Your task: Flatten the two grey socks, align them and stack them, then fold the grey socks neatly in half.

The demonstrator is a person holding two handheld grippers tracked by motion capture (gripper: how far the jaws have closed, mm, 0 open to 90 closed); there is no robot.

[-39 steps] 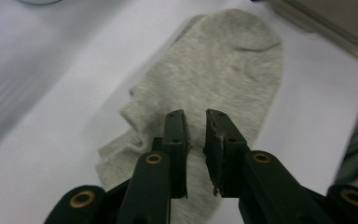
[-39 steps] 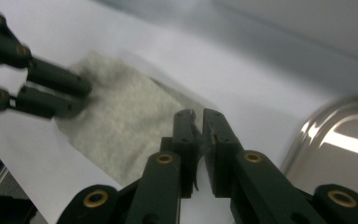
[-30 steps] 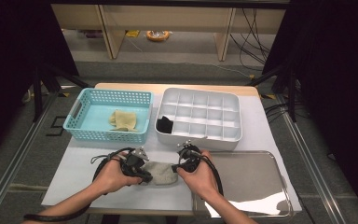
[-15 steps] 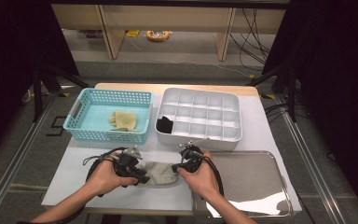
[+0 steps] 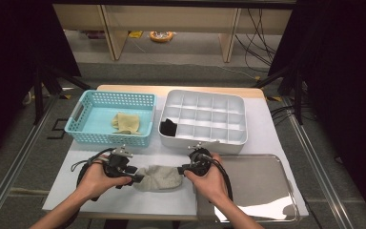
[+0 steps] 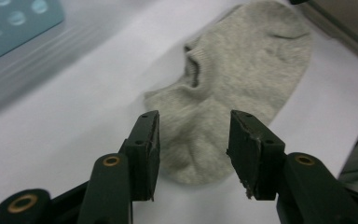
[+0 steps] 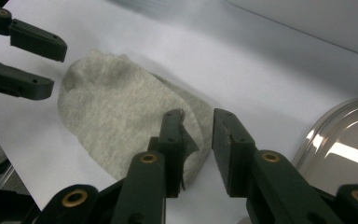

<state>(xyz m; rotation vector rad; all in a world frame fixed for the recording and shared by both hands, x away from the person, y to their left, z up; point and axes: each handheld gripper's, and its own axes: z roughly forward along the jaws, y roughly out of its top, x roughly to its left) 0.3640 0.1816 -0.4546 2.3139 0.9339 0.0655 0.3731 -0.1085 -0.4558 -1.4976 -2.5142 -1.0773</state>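
Both tongs, left tongs [image 5: 136, 178] and right tongs [image 5: 183, 168], are spreading, their jaws having just been opening; the flat grey knitted ankle sock [image 5: 161, 177] is lying released between them on the white tabletop [image 5: 267, 138], one end by each.

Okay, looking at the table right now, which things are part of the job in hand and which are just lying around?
In the job:
grey sock, lying flat on the white table
left gripper, jaws just opened, astride the sock's end
right gripper, jaws just opened at the sock's other end

Lying about:
turquoise basket with a yellowish cloth
white divided tray with a black item
metal tray
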